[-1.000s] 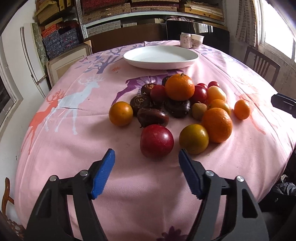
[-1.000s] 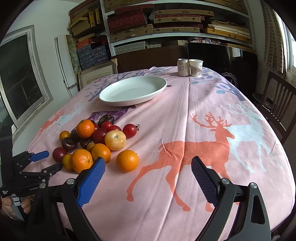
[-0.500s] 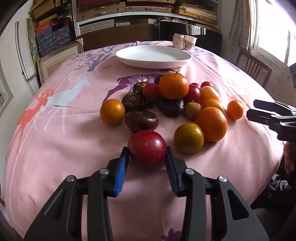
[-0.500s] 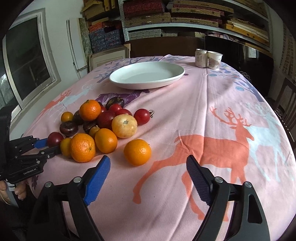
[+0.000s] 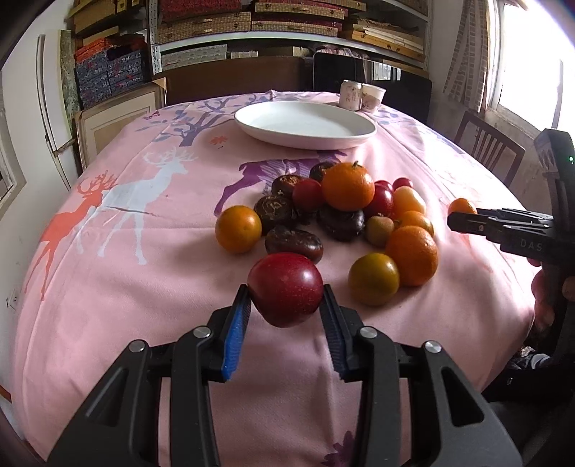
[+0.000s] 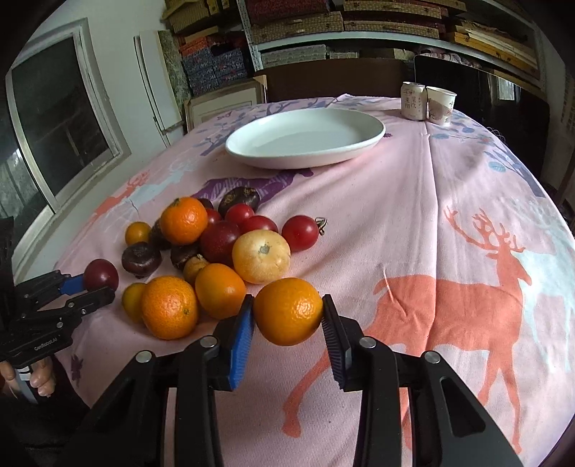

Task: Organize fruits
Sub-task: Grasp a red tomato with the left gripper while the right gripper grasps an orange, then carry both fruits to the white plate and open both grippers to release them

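A pile of fruits (image 5: pixel 345 215) lies on the pink deer-print tablecloth (image 5: pixel 143 258): oranges, red tomatoes and dark purple fruits; the pile also shows in the right wrist view (image 6: pixel 215 244). My left gripper (image 5: pixel 285 305) is shut on a dark red plum (image 5: pixel 285 289) at the pile's near edge. My right gripper (image 6: pixel 287 314) is shut on a small orange (image 6: pixel 287 310) at the pile's right edge. A white oval plate (image 5: pixel 305 124) stands empty beyond the pile; the right wrist view shows it too (image 6: pixel 305 138).
A drink can (image 5: pixel 350 95) and a paper cup (image 5: pixel 373 97) stand at the table's far edge. A wooden chair (image 5: pixel 485 151) is at the right. Shelves with boxes (image 5: pixel 251 21) line the back wall.
The left gripper closed on the red plum and raised it slightly. The right gripper moved forward to the small orange and closed on it.
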`<action>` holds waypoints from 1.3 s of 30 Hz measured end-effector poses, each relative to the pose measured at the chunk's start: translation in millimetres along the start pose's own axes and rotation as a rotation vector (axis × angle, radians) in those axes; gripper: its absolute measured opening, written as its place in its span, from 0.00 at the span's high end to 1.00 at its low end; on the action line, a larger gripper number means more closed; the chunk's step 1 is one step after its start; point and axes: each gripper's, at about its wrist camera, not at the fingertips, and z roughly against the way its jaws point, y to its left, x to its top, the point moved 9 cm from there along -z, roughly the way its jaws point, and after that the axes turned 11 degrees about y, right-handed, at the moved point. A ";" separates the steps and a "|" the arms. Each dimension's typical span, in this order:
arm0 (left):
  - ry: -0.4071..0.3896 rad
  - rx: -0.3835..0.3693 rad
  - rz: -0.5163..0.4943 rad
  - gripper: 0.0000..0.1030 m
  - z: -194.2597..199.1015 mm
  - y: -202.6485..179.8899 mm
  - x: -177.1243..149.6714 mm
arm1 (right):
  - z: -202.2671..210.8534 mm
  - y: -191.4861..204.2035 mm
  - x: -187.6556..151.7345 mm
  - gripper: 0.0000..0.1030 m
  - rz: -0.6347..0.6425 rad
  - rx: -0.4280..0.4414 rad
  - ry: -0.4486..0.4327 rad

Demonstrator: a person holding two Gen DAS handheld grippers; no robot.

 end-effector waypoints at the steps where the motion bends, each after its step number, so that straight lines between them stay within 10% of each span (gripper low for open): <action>1: -0.007 -0.009 0.002 0.63 2.6 0.9 5.9 | 6.0 -2.2 5.7 0.64 -0.010 0.014 -0.017; 11: -0.051 -0.119 0.014 0.62 -17.6 -5.9 152.3 | -7.2 -20.3 124.8 0.64 -0.044 0.019 -0.074; 18: 0.093 -0.078 0.009 0.62 -102.5 -12.3 220.2 | -67.5 -46.2 177.2 0.63 -0.109 -0.013 -0.004; 28: -0.004 -0.053 0.017 0.40 -70.8 -7.6 207.2 | -40.6 -41.1 162.6 0.49 -0.100 0.011 -0.097; 39: -0.056 -0.049 -0.177 0.35 12.9 -46.4 56.6 | 1.9 -57.6 51.6 0.34 -0.210 0.037 -0.151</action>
